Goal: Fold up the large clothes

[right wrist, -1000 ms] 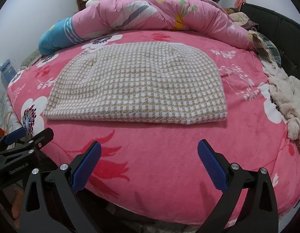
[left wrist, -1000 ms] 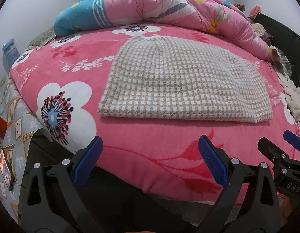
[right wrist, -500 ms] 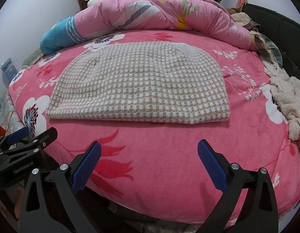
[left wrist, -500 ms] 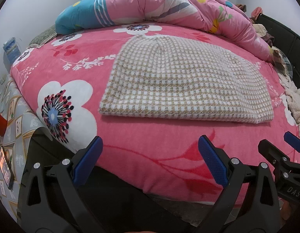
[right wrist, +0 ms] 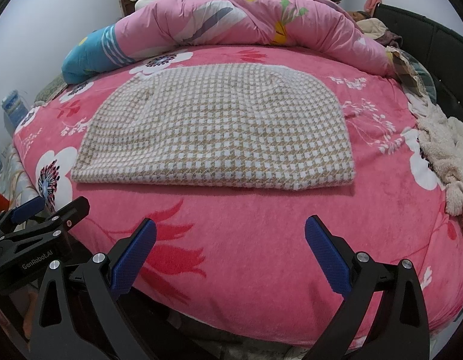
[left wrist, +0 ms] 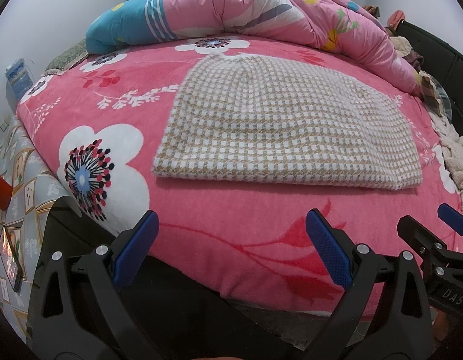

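Left gripper (left wrist: 229,250) and right gripper (right wrist: 229,253) both spread wide, empty, hovering at near bed edge. Checked knit garment (left wrist: 287,126) lies flat, already folded, mid pink floral blanket (left wrist: 219,219). Likely next: pinch both near corners evenly, lift together, fold away toward rolled duvet (right wrist: 246,21) without dragging layers.

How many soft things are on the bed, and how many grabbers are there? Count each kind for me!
Checked garment: 1
Rolled pink quilt: 1
Fluffy cream cloth: 1
Grippers: 2, the left gripper and the right gripper, both open and holding nothing
Total: 5
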